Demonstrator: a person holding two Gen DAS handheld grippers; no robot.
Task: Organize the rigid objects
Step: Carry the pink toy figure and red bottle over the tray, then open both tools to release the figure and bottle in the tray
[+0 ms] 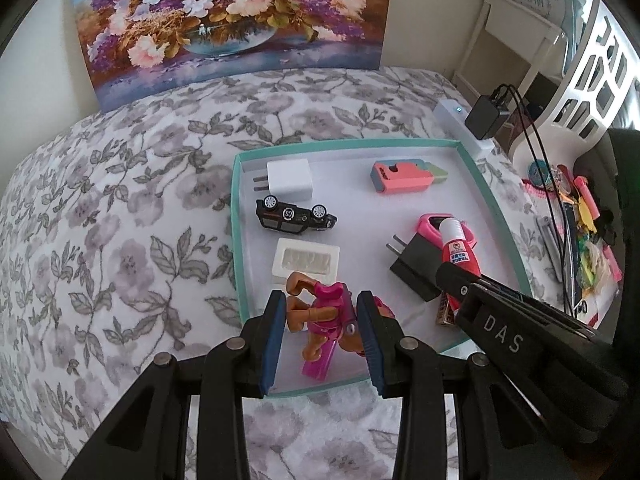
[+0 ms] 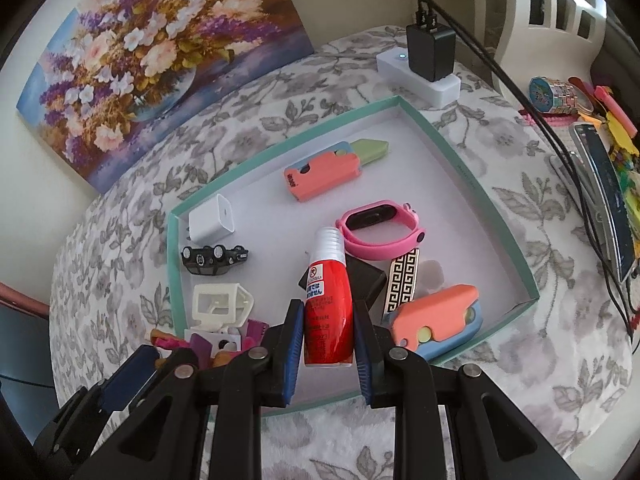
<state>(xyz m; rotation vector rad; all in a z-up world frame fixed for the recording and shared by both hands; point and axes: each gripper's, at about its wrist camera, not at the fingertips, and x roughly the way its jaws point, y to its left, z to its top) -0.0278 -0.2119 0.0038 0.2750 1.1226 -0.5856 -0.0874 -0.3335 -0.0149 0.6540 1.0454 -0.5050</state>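
Note:
A teal-rimmed white tray (image 1: pixel 237 216) (image 2: pixel 484 188) lies on the floral bedspread. My left gripper (image 1: pixel 320 332) is shut on a pink and orange toy figure (image 1: pixel 326 314), held over the tray's near left corner. My right gripper (image 2: pixel 328 340) is shut on a red glue bottle (image 2: pixel 329 312) (image 1: pixel 458 254) with a clear cap, held over the tray's near side. In the tray lie a white charger (image 1: pixel 289 179) (image 2: pixel 211 221), an upturned black toy car (image 1: pixel 294 216) (image 2: pixel 214 258), a cream mould (image 1: pixel 306 262) (image 2: pixel 218 304), a coral and blue toy (image 1: pixel 402 176) (image 2: pixel 324 172), a black plug (image 1: pixel 416 260) and a pink wristband (image 2: pixel 380 232).
A second coral and blue toy (image 2: pixel 436 316) and a black-and-gold patterned strip (image 2: pixel 404 280) sit at the tray's near right. A white power strip with a black adapter (image 2: pixel 430 54) and cables lie behind the tray. Small clutter (image 1: pixel 576 220) crowds the right. A flower painting (image 1: pixel 224 20) leans against the wall.

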